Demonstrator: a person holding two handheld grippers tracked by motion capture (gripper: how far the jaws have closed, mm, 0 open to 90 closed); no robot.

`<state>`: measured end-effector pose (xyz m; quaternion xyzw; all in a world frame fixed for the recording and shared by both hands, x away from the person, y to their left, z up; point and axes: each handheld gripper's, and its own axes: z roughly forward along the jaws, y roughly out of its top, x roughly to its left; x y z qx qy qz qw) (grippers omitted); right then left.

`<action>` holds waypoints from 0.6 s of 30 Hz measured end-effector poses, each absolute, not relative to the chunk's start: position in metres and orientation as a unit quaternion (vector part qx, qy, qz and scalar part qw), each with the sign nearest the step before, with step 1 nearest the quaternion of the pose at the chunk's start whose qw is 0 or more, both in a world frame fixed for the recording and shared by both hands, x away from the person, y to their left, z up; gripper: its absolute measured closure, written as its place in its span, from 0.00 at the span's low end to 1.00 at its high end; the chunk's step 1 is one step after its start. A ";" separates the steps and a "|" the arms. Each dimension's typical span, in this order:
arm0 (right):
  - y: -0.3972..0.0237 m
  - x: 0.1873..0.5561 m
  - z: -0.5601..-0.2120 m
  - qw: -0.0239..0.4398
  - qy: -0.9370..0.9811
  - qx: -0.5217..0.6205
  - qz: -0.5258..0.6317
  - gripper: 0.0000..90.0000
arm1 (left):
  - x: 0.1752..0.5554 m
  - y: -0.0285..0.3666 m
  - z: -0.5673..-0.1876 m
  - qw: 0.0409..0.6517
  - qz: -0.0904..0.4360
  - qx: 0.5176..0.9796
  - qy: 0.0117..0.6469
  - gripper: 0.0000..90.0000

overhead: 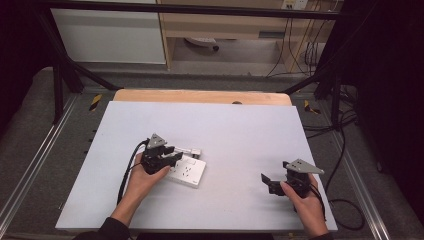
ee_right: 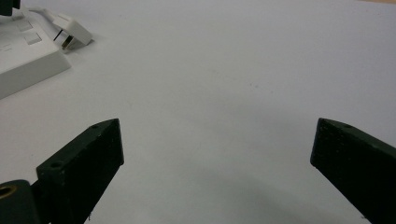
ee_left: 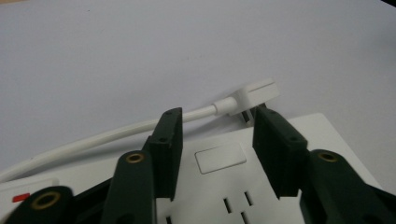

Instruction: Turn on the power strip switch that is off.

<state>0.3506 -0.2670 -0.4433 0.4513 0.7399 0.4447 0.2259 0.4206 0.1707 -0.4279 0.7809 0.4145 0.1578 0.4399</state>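
Observation:
A white power strip [overhead: 189, 171] lies flat on the white board [overhead: 235, 125], left of centre. Its white plug [overhead: 192, 151] rests on the board just beyond the strip's far edge, unplugged, with its white cable [ee_left: 93, 140] running off to the left. My left gripper [overhead: 170, 156] hovers low over the strip [ee_left: 327, 130], jaws apart, with nothing pressed between them; the plug [ee_left: 257, 92] lies just past the jaw tips. My right gripper [overhead: 267, 182] stands wide open over bare board at the front right. In the right gripper view [ee_right: 219, 130] the strip [ee_right: 28, 65] and plug [ee_right: 72, 30] lie far off.
The board sits on a wooden table whose far edge [overhead: 200, 96] shows behind it. Black frame posts [overhead: 57, 90] stand at the back corners. Dark cables [overhead: 345, 150] trail on the floor to the right, and a cabinet [overhead: 110, 35] stands at the back.

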 end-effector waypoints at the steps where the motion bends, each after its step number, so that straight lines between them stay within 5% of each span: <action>1: -0.267 0.351 -0.443 0.226 0.740 0.451 0.445 0.03 | 0.421 0.170 -0.427 0.442 0.158 0.780 0.414 0.57; 9: -0.268 0.351 -0.443 0.227 0.740 0.450 0.445 0.03 | 0.419 0.167 -0.424 0.448 0.161 0.781 0.404 0.45; 18: -0.267 0.351 -0.443 0.226 0.740 0.451 0.445 0.03 | 0.417 0.161 -0.423 0.433 0.164 0.787 0.407 0.19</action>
